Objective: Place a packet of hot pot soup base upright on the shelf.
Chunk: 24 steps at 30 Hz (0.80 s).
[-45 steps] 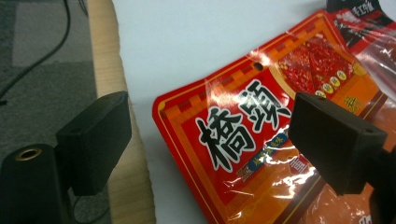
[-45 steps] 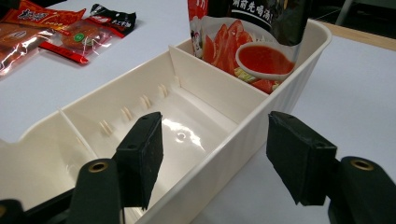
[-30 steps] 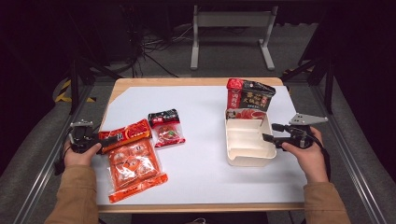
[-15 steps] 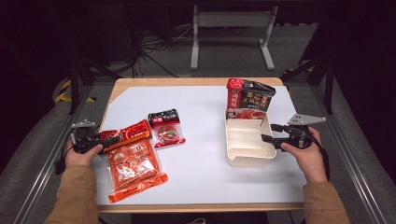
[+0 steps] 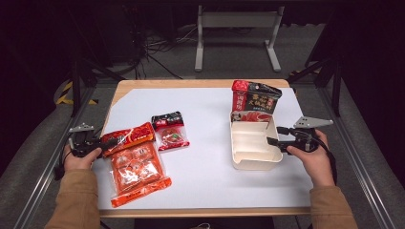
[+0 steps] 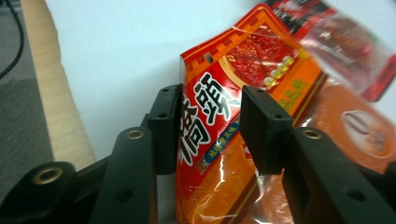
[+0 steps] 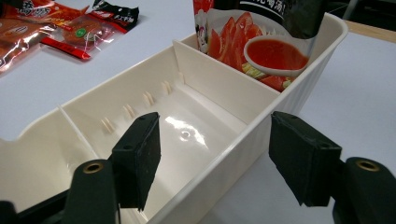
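- While both hands rest at the table's sides, the white table [image 5: 205, 119] carries everything, with a wooden rim at its edges.
- At about 3 o'clock of the table stands the cream tray [image 5: 248, 160], a long box with inner dividers. Its far compartment holds a black-and-red sauce pouch [image 5: 255, 98], which stands upright.
- At about 8 o'clock lies the big orange packet [image 5: 136, 171], flat on the table (it is the largest of the bags).
- The red-orange packet [image 6: 224, 116] lies partly on top of it, toward 9 o'clock, with its end at the table's left edge.
- A smaller red and black packet [image 5: 170, 131] lies near the table's middle, just beside the two others.
- The left gripper [image 6: 210, 126] has the end of the red-orange packet between its jaws. The jaws have just been closing; one pad touches the packet's edge, the other lies against its printed face, so it grasps this packet.
- The right gripper [image 7: 212, 158] stands released: its jaws are wide apart on both sides of the tray's near wall, and no pad touches it.
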Available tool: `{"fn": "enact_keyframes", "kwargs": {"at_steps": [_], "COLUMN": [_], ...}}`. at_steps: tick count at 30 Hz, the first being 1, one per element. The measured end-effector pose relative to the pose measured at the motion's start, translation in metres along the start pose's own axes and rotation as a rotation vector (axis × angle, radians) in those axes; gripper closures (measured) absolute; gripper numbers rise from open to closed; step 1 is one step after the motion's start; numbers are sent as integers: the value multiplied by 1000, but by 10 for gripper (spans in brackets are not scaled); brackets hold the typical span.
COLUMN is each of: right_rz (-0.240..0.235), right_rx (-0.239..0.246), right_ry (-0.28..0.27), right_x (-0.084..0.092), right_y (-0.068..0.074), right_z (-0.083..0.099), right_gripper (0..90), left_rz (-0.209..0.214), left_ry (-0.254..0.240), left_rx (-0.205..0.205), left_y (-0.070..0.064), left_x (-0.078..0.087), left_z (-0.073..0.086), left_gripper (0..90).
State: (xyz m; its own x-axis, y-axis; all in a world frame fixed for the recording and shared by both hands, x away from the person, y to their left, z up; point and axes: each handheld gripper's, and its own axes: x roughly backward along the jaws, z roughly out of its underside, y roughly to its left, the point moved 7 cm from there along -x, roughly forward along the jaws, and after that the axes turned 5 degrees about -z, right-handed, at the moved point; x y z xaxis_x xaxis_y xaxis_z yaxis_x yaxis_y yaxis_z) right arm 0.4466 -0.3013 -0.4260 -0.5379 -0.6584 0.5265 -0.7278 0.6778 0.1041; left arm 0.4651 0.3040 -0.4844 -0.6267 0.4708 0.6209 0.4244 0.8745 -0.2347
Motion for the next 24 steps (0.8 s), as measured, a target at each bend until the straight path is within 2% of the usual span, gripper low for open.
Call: {"fn": "enact_keyframes", "kwargs": {"at_steps": [2, 3, 6, 9, 10, 14, 18, 21, 24], "right_rz": [0, 2, -1, -2, -2, -1, -1, -1, -1], "right_rx": [2, 4, 6, 11, 13, 15, 16, 17, 18], "right_ry": [0, 3, 4, 6, 4, 5, 11, 12, 13], "right_x": [-1, -1, -2, -2, -2, -2, -3, -3, -3], "right_y": [0, 0, 0, 0, 0, 0, 1, 1, 1], "right_z": [0, 0, 0, 0, 0, 0, 1, 1, 1], "right_gripper": [344, 345, 345, 345, 345, 346, 345, 346, 345], "left_rz": [8, 5, -1, 4, -7, -7, -13, -7, -12], "left_ry": [-10, -17, -16, -17, -17, -9, 12, 19, 23], "left_rx": [-19, -40, -45, -19, -32, -47, -29, 10, 24], "left_y": [-2, -4, -5, -5, -4, -4, 2, 4, 5], "left_x": [0, -1, -2, -2, -2, -6, -11, -15, -16], "left_z": [0, 0, 0, 1, 1, 2, 6, 10, 10], "left_gripper": [615, 607, 606, 606, 627, 628, 661, 676, 701]}}
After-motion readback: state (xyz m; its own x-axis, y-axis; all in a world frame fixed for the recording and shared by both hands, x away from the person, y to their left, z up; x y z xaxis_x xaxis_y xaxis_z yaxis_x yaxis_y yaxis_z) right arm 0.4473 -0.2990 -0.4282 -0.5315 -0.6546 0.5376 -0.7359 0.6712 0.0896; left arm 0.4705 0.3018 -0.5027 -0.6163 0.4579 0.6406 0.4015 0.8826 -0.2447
